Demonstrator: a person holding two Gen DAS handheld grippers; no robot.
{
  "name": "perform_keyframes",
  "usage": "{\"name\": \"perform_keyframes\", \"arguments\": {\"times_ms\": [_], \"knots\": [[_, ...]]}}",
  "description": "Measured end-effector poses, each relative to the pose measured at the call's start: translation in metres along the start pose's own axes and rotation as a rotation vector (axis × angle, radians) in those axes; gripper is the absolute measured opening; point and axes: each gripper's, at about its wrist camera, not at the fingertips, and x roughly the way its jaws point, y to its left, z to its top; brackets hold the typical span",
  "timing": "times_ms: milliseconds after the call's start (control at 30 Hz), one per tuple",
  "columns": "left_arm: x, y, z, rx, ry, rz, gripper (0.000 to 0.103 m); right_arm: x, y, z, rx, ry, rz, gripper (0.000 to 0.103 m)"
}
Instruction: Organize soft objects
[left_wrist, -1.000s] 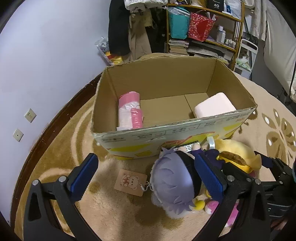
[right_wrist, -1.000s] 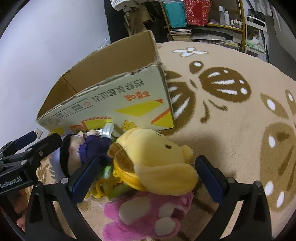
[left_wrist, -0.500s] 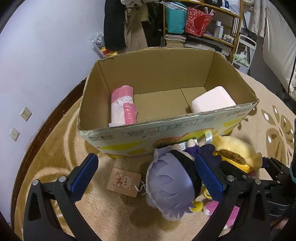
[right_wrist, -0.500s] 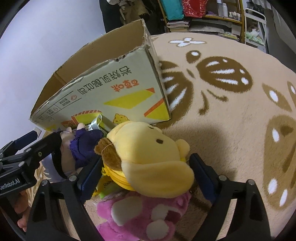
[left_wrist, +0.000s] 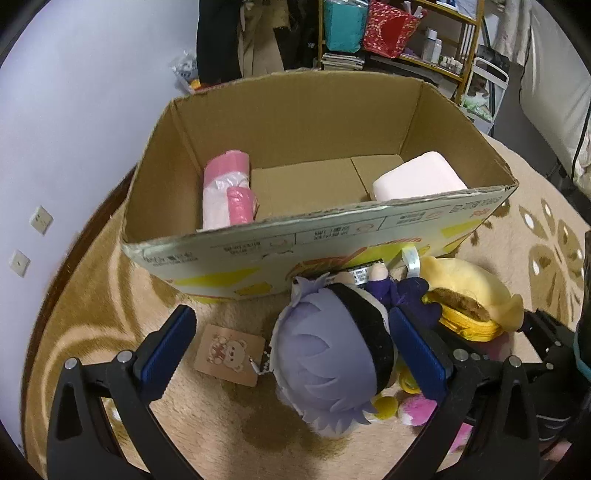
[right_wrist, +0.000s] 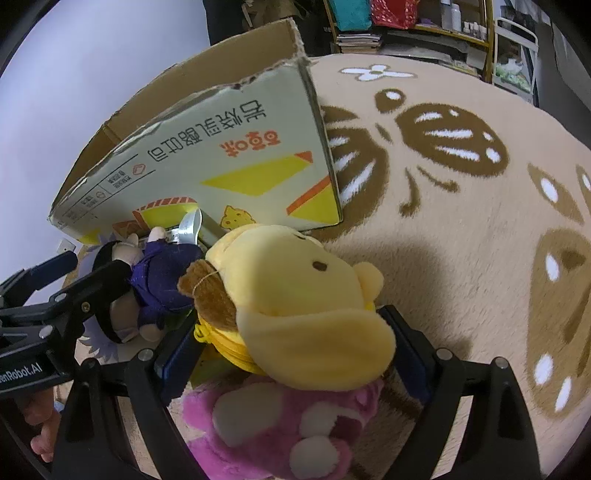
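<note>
Yellow plush (right_wrist: 306, 306) filled the right gripper (right_wrist: 291, 347), whose jaws had narrowed from their widest a second earlier until the blue pads sat against its sides; whether they truly pinched it I cannot tell. It lay on the rug (right_wrist: 461, 229) atop a pink plush (right_wrist: 273, 432), just beside the cardboard box (left_wrist: 295, 243). The left gripper (left_wrist: 295, 354) stayed spread apart around a purple-haired doll (left_wrist: 328, 354), one pad touching its head, the other well clear near a paper tag (left_wrist: 229, 352). Both views had crept closer to the toys. That suggested both pickups were imminent, with the box, already holding pink packs (left_wrist: 225, 192), the likely destination.
</note>
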Motion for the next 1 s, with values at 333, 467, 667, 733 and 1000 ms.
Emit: {"name": "perform_keyframes", "arguments": {"times_ms": [333,467,667,733,1000], "knots": [[0.004,0.005,-0.002,-0.045,0.021,-0.062,0.09,0.002,-0.005,-0.001,0.01,0.005,0.006,0.095],[0.002,0.005,-0.002,-0.067,0.041,-0.157,0.059,0.002,-0.005,-0.001,0.011,0.008,0.009,0.095],[-0.005,-0.002,-0.004,-0.036,0.018,-0.145,0.051,0.004,-0.003,-0.001,0.01,0.006,0.018,0.095],[-0.009,-0.005,-0.004,-0.021,0.004,-0.115,0.051,0.003,-0.003,-0.001,0.019,0.004,0.03,0.095],[-0.026,0.006,-0.006,-0.034,-0.043,-0.029,0.051,-0.01,-0.004,0.004,0.039,-0.063,0.073,0.086]]}}
